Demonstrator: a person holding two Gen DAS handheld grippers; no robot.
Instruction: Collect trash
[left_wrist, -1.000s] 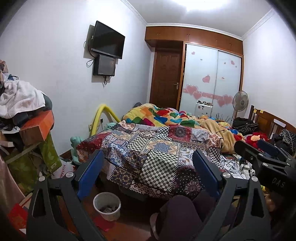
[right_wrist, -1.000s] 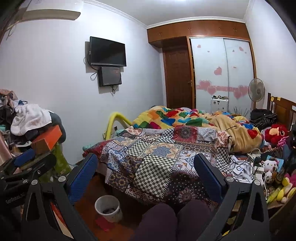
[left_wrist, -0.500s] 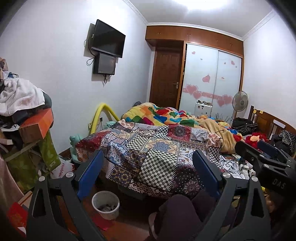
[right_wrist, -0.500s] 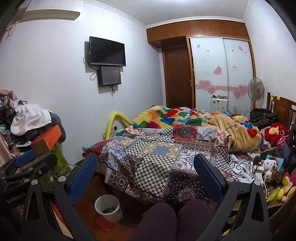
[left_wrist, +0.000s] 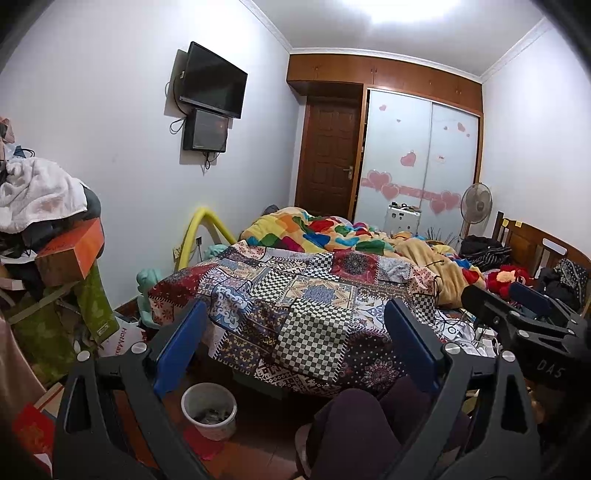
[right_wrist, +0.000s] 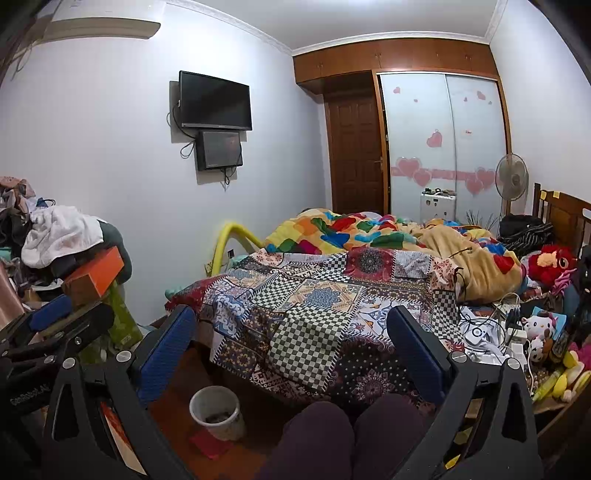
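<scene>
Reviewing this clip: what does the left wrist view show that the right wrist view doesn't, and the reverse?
Only the left wrist view shows the open left hand-held gripper close up, with the right hand-held gripper's side at its right edge.

Only the right wrist view shows the air conditioner high on the wall, the small plush toys and the tangle of white cables. The open right hand-held gripper frames it.

Both share the white bin on the floor, the red paper beside it, the patchwork quilt, the wall television and the standing fan.
</scene>
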